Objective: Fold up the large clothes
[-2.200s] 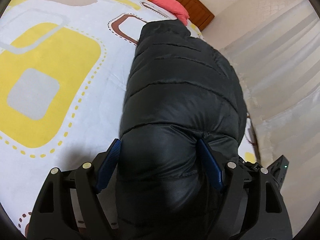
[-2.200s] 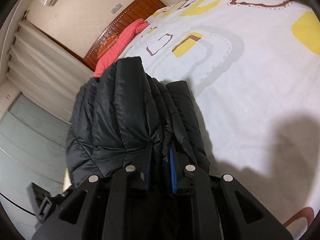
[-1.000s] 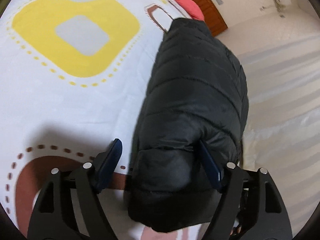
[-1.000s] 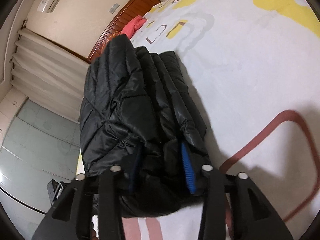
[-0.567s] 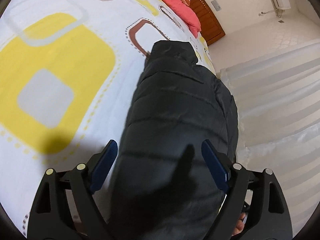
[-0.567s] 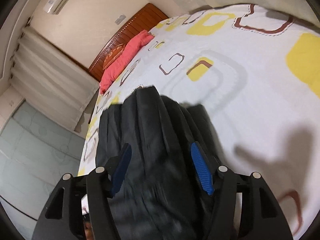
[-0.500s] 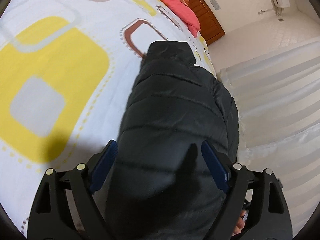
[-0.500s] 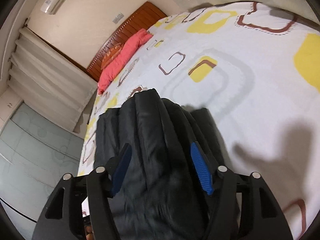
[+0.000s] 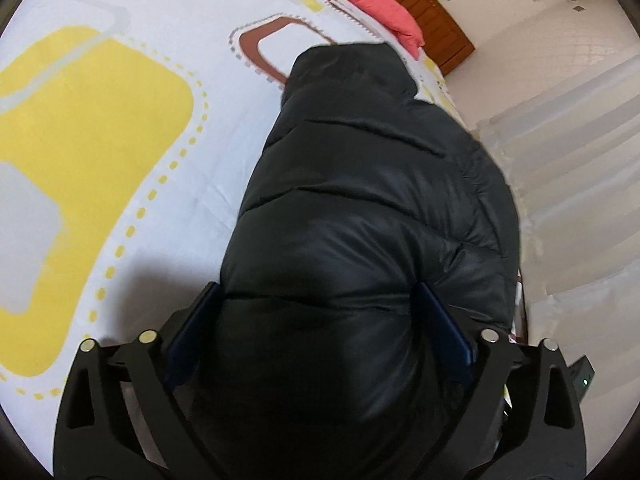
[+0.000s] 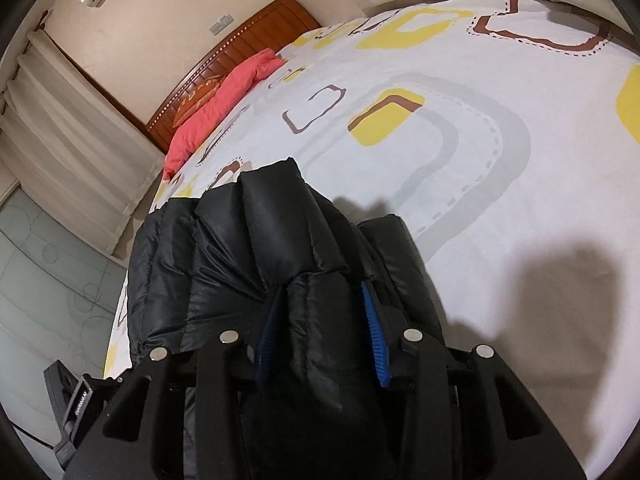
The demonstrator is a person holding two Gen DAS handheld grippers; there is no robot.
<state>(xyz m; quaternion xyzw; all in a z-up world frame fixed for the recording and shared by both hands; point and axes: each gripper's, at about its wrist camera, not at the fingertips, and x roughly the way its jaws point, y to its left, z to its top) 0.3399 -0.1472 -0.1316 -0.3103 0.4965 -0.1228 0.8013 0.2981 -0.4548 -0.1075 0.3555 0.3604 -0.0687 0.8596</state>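
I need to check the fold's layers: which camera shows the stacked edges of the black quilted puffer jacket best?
The right wrist view: the black quilted puffer jacket shows its stacked padded edges side on, above the white patterned bedsheet. The left wrist view shows only the jacket's smooth top panel, with the layers hidden.

No words or numbers can be read anywhere. A small black device (image 10: 76, 400) at the lower left of the right wrist view has tiny white print on it (too small to make out).
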